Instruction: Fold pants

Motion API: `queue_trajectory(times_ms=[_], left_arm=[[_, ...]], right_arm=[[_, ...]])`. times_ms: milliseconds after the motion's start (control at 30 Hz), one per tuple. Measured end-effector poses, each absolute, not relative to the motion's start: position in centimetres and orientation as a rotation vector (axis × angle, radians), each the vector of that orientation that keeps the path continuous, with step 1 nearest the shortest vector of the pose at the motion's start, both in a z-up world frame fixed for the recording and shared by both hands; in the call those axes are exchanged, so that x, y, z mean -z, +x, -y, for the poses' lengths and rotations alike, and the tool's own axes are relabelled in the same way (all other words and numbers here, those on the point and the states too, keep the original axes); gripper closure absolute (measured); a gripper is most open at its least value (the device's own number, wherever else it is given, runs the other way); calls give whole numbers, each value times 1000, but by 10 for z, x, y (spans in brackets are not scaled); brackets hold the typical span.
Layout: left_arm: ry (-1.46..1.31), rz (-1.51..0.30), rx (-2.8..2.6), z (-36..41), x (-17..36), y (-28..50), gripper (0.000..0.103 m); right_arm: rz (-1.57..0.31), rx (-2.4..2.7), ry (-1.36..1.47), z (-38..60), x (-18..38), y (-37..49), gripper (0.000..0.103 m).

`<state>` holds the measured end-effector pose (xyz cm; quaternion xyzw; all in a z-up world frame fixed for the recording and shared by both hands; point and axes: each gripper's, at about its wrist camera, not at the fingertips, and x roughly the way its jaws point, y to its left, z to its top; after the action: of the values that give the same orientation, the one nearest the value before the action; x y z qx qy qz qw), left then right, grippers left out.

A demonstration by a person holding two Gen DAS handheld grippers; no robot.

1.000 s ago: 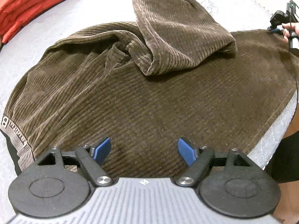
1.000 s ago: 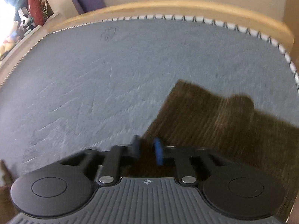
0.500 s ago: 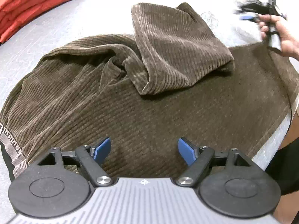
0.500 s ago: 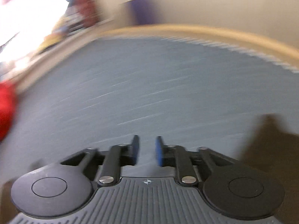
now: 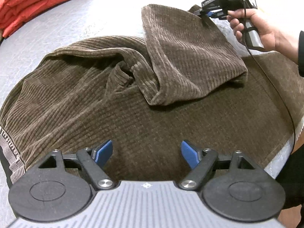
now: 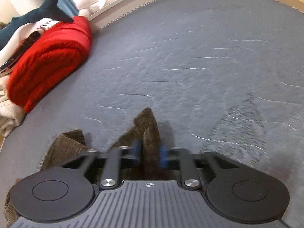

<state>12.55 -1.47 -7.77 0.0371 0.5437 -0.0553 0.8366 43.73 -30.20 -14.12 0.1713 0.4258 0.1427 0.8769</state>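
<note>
Brown corduroy pants [image 5: 133, 98] lie spread on the grey mattress, one leg folded back over the other into a loose flap [image 5: 186, 57]. My left gripper [image 5: 146, 152] is open and hovers just above the near part of the pants, holding nothing. My right gripper [image 5: 206, 14] is at the far corner of the folded leg. In the right wrist view its jaws [image 6: 150, 154] are closed on the brown hem [image 6: 148, 125], which sticks up between the blue pads.
A folded red blanket [image 5: 38, 1] lies at the far left of the mattress [image 6: 190, 57]; it also shows in the right wrist view [image 6: 51, 57] with a plush shark [image 6: 38, 15] and white bedding behind it. The mattress edge runs at the right [image 5: 283, 155].
My right gripper swung from the right side of the pants over to the far corner of the folded leg and closed on its hem. My left gripper stayed open in place.
</note>
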Motion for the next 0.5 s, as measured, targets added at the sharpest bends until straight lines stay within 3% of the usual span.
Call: queue_trajectory(times_ms=[133, 267, 333, 433, 500], left_arm=[[51, -1122, 112, 7, 77, 135, 19], [36, -1066, 132, 6, 74, 152, 19], [45, -1022, 163, 8, 71, 166, 19], [28, -968, 189, 8, 74, 189, 19], [15, -949, 189, 7, 81, 202, 19]], right_arm=[[-802, -366, 360, 297, 117, 437, 92], [-489, -230, 718, 378, 82, 421, 93], [-310, 94, 787, 430, 71, 397, 93], [-336, 503, 886, 490, 89, 369, 93], [-511, 494, 914, 509, 121, 371, 92]])
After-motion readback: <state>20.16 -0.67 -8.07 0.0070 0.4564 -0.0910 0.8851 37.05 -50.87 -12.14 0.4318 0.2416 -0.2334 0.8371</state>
